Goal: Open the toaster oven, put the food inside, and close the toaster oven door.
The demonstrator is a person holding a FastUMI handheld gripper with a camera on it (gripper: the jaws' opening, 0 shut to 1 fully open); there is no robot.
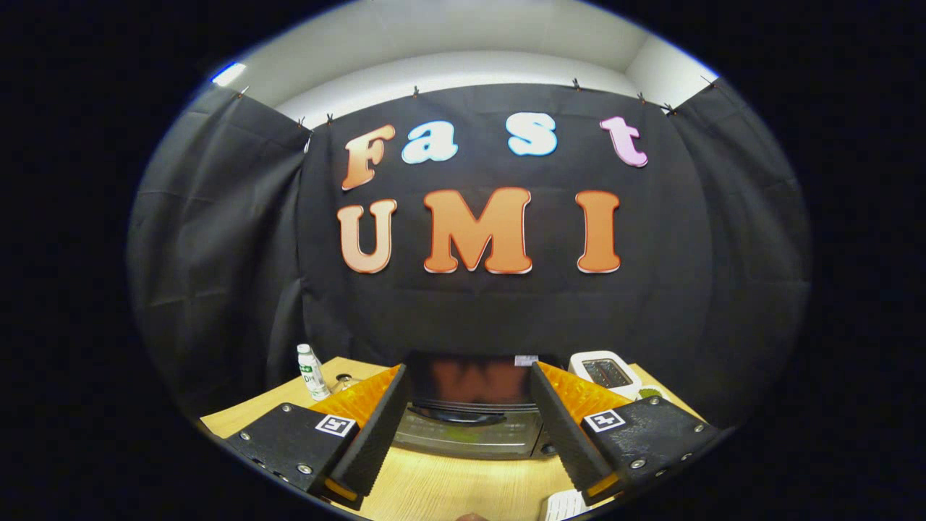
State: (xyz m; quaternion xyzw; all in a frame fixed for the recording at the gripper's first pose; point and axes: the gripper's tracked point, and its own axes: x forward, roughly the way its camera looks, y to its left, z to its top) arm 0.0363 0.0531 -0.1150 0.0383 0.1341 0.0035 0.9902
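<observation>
A dark toaster oven (469,409) stands on the wooden table (463,485), just ahead of my fingers and framed between them. Its glossy top reflects the wall behind. The door is closed, with a dark curved handle (463,416) across its upper edge and a glass pane (466,438) below. My gripper (469,427) is open, its fingers spread wide to either side of the oven front, with nothing between them. A small bit of brownish food (472,517) peeks up at the table's near edge, mostly hidden.
A small white bottle with a green label (311,371) stands at the back left of the table, with a glass item (343,379) beside it. A white pop-up toaster (606,373) sits to the right of the oven. A white object (566,505) lies near the right finger.
</observation>
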